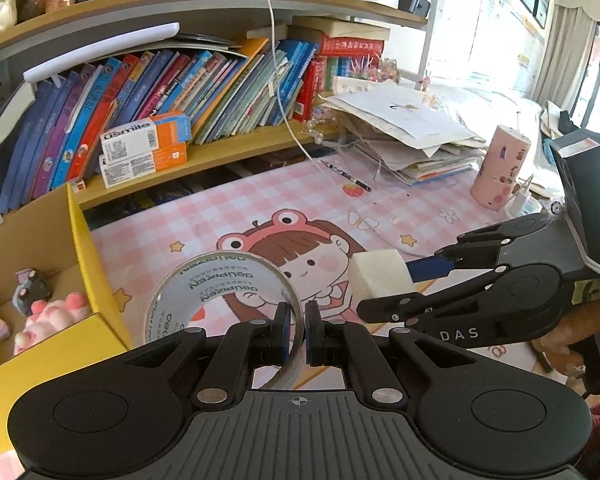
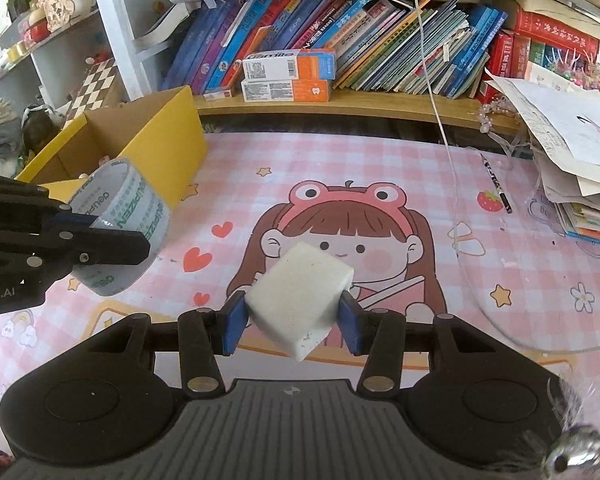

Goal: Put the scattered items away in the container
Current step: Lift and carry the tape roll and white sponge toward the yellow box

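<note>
Your left claw [image 1: 298, 330] pinches the wall of a clear tape roll [image 1: 220, 296], one finger inside the ring and one outside, holding it upright above the pink cartoon mat on the surface [image 1: 400, 208]. The roll hangs just beside the yellow cardboard box [image 1: 88, 248], which sits at your left and already holds a pink plush toy [image 1: 54, 318] and a small grey toy car [image 1: 32, 290].

Your right claw [image 2: 294, 318] grips a white foam-like block [image 2: 300, 296] by two opposite side faces, tilted, one corner pointing down, lifted above the mat.

The tape is likely light and stiff, but its film looks glossy, so it may slide; the wall is a sound place to hold it, gripped firmly. The block looks light and possibly soft, so squeeze gently on the flat faces, not the corners.

A striped pencil [image 2: 496, 182] lies on the mat near the paper pile [image 2: 572, 128], still outside the box.
</note>
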